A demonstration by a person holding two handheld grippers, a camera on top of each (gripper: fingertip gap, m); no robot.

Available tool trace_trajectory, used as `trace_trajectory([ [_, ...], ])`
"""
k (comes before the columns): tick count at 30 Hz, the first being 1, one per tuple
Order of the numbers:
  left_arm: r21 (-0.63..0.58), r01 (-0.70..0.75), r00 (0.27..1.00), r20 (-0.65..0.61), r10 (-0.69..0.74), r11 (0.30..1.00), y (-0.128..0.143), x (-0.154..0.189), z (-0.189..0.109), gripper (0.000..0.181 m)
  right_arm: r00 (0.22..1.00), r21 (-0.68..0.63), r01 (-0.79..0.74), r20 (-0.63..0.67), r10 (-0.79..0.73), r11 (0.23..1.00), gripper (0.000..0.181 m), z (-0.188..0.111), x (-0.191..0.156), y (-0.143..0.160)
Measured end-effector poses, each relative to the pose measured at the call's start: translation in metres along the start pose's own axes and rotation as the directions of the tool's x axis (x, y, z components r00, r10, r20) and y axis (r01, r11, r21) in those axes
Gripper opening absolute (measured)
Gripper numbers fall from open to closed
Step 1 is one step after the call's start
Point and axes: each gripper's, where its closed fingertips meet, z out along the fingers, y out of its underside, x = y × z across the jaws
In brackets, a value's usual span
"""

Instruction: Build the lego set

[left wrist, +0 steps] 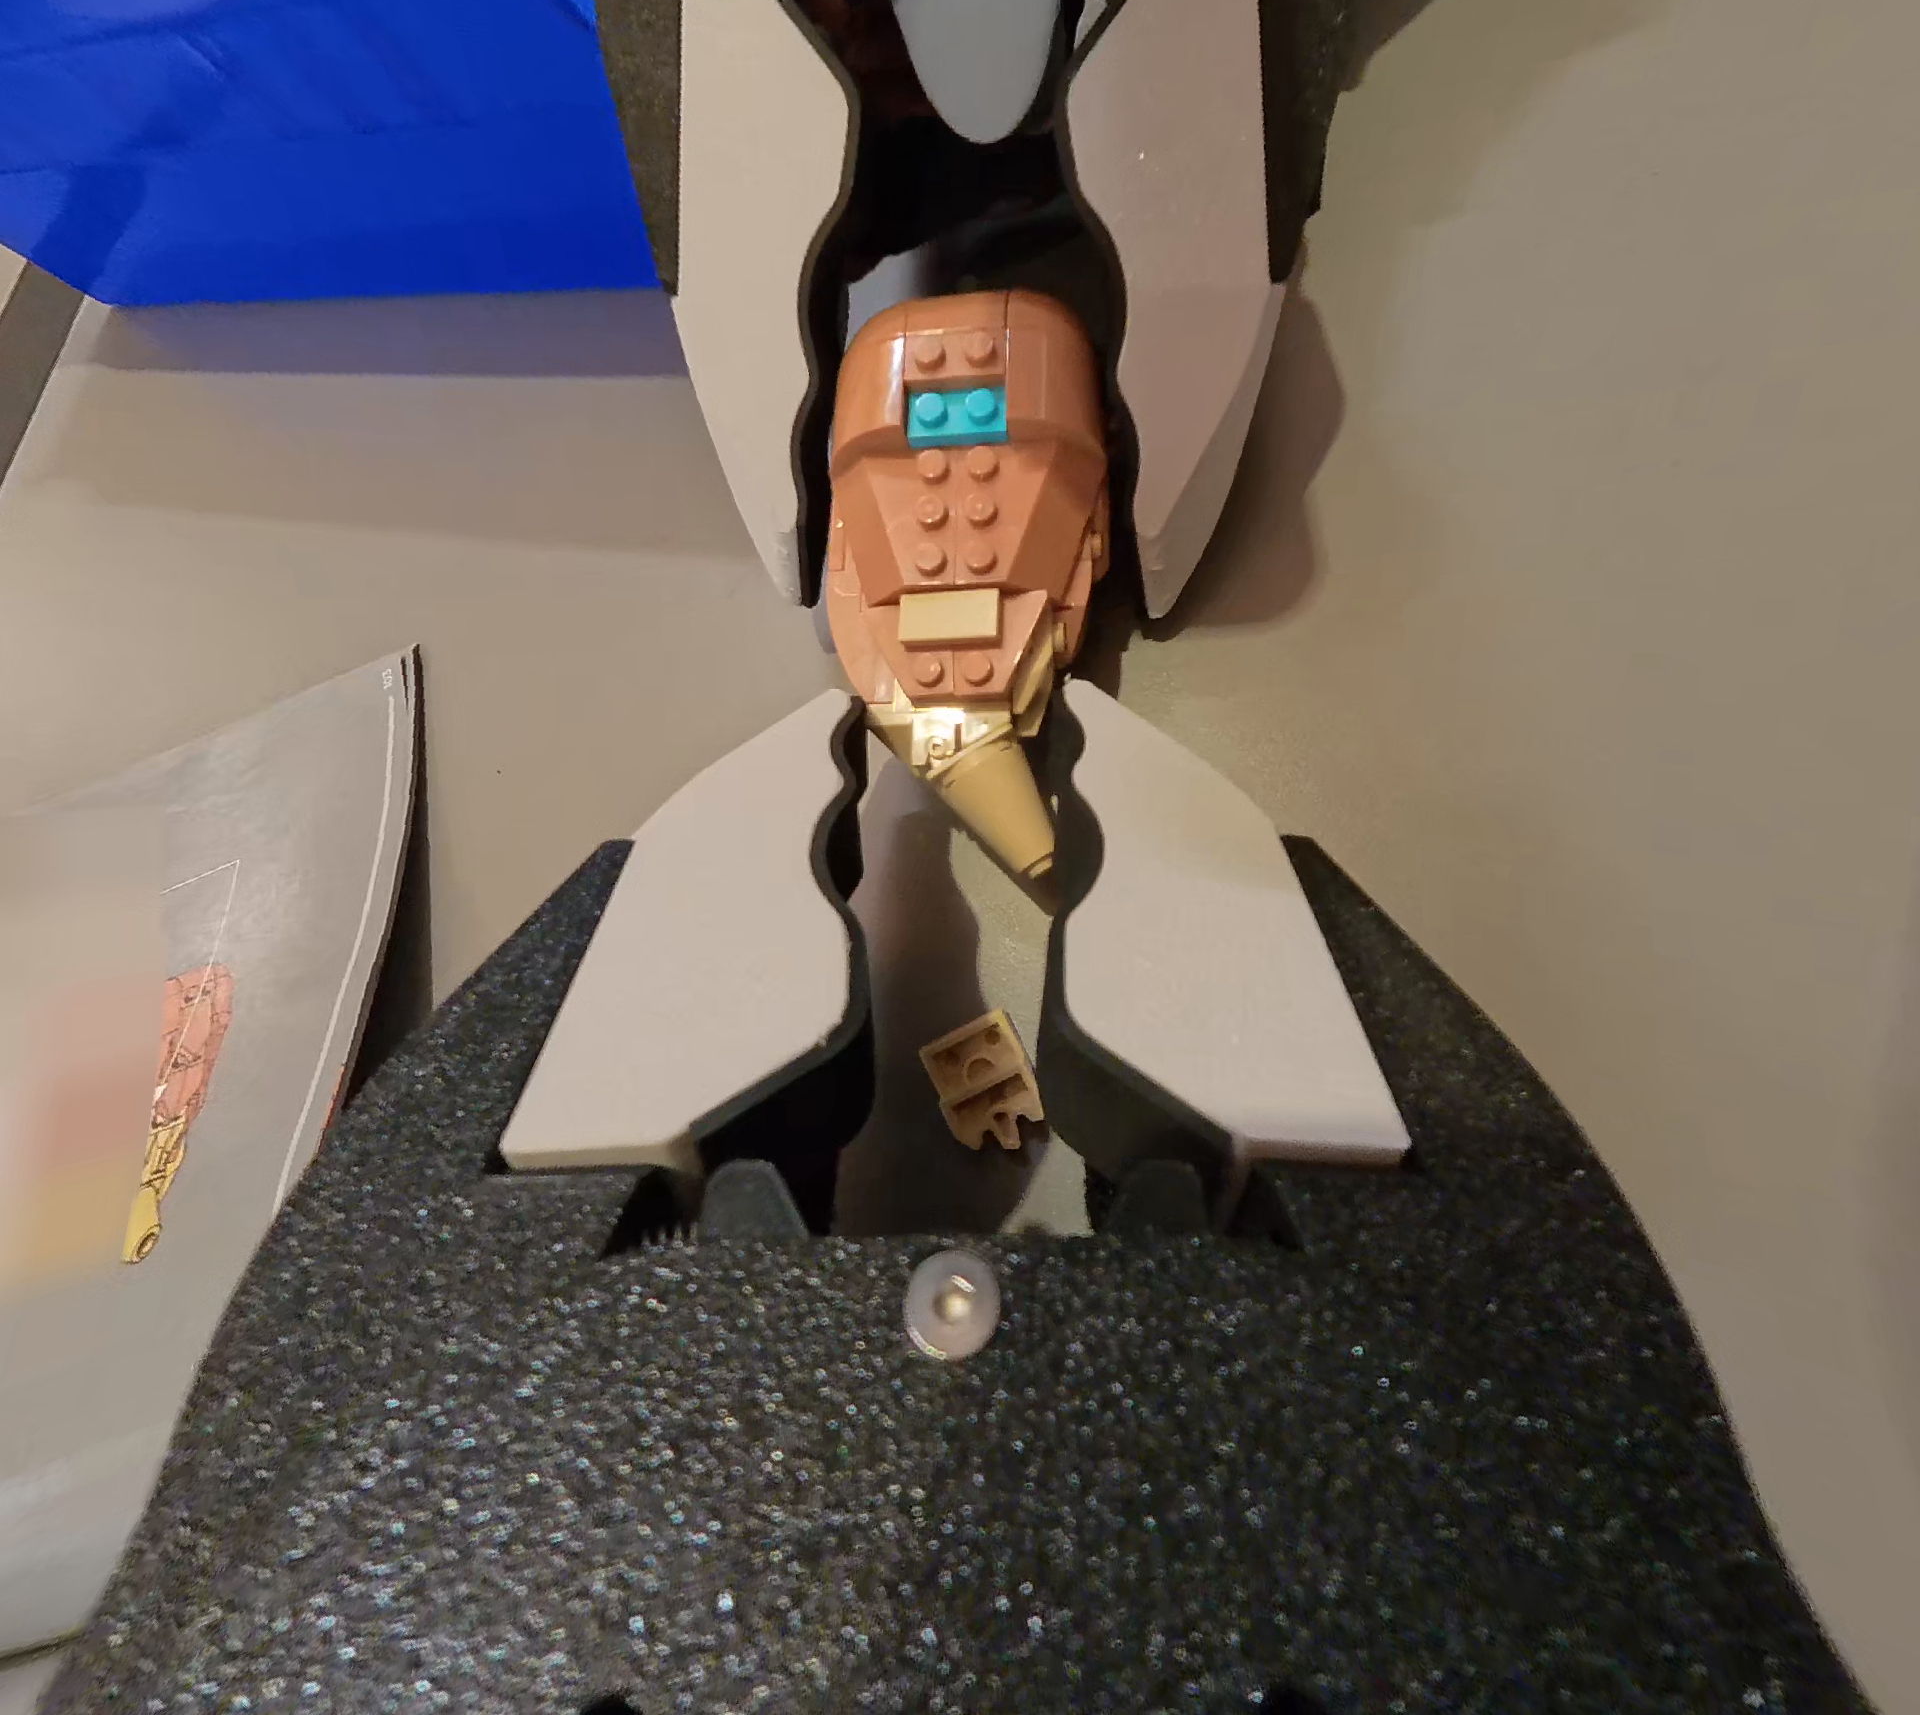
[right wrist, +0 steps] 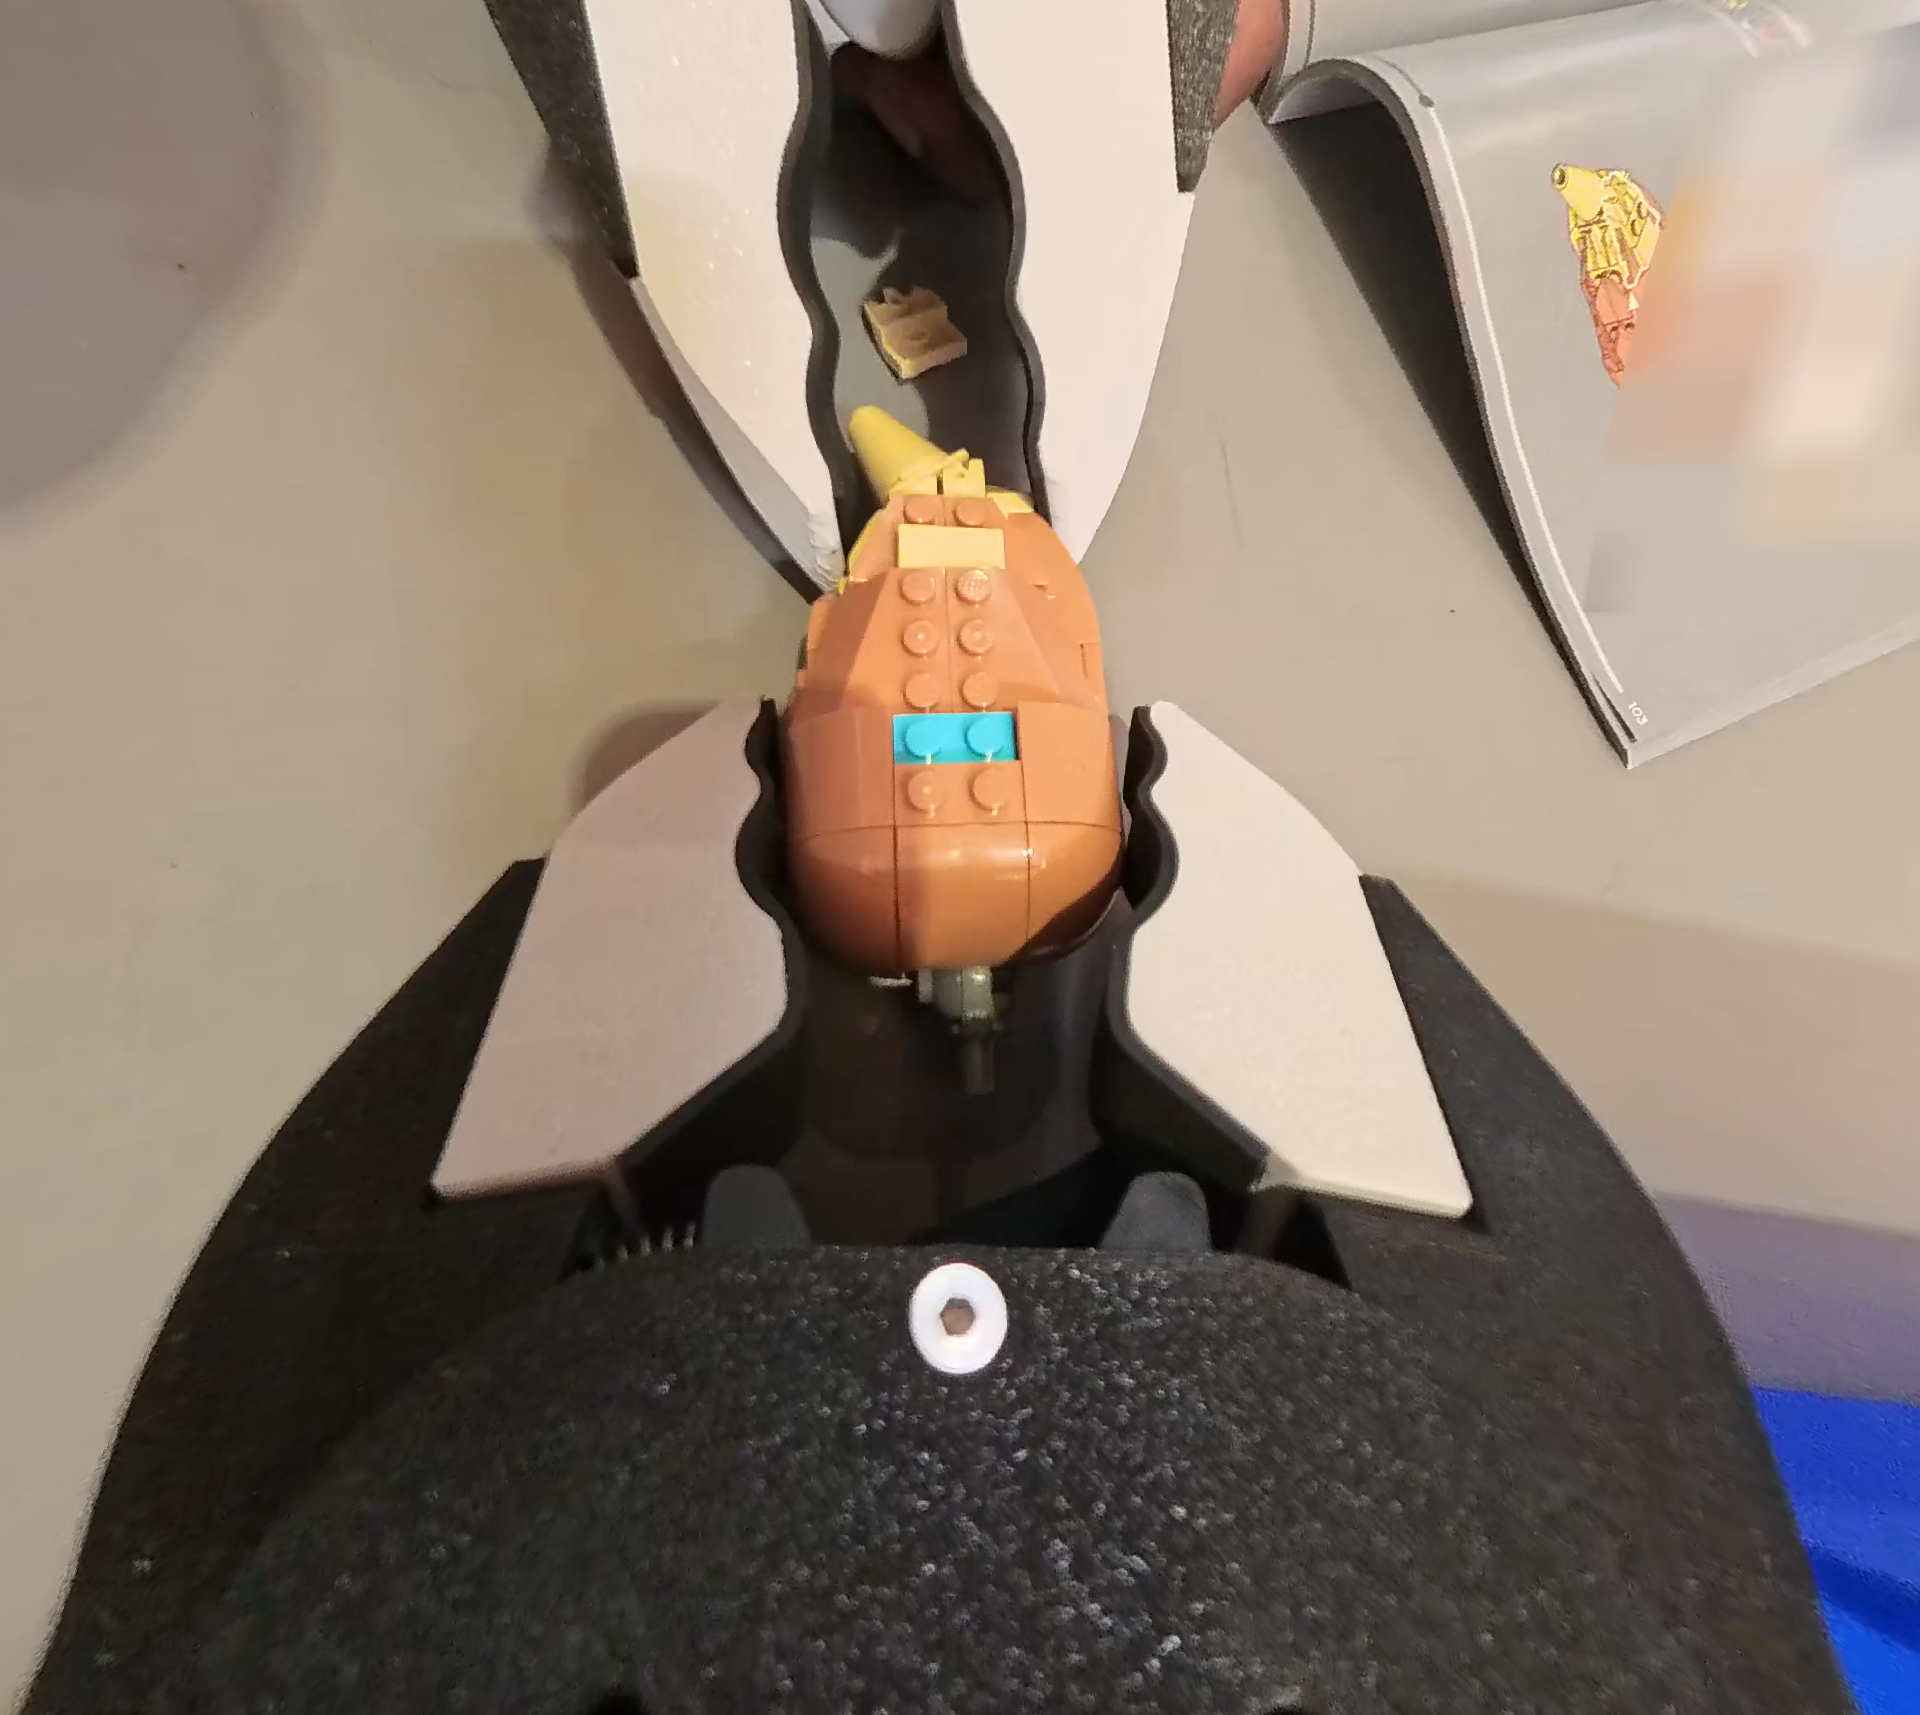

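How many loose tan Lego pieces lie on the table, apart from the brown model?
1: a small tan bracket piece lies on the grey table between the left gripper's fingers, apart from the brown model. Others may be hidden.

The lego model point(left wrist: 961, 522) lies between the two facing claws, its rounded end inside the right claw point(right wrist: 951, 720) and its cone tip point(left wrist: 997, 808) reaching between the left claw's point(left wrist: 961, 720) fingers. A small loose lego piece point(left wrist: 982, 1094) lies on the desk point(left wrist: 1558, 522) between the left claw's fingers. The instruction booklet point(left wrist: 260, 938) lies on the desk to that claw's left, with the storage bin point(left wrist: 291, 55) beyond it.
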Motion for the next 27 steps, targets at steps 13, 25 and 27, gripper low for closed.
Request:
trace_trajectory([
  [13,0.036,-0.053,0.998,0.021,0.052,0.998,-0.004,0.000,-0.004,0.044,1.000,0.052,-0.024,0.019,0.023,0.998,0.064,-0.004,0.001,-0.006],
  [25,0.118,-0.283,0.944,0.212,0.254,0.952,-0.032,-0.011,-0.033,0.049,0.995,0.160,-0.096,0.045,0.090,0.982,0.064,-0.010,0.003,-0.019],
  [27,0.091,-0.334,0.918,0.256,0.302,0.938,-0.035,-0.013,-0.034,0.049,0.995,0.172,-0.100,0.041,0.095,0.980,0.064,-0.011,0.004,-0.021],
])
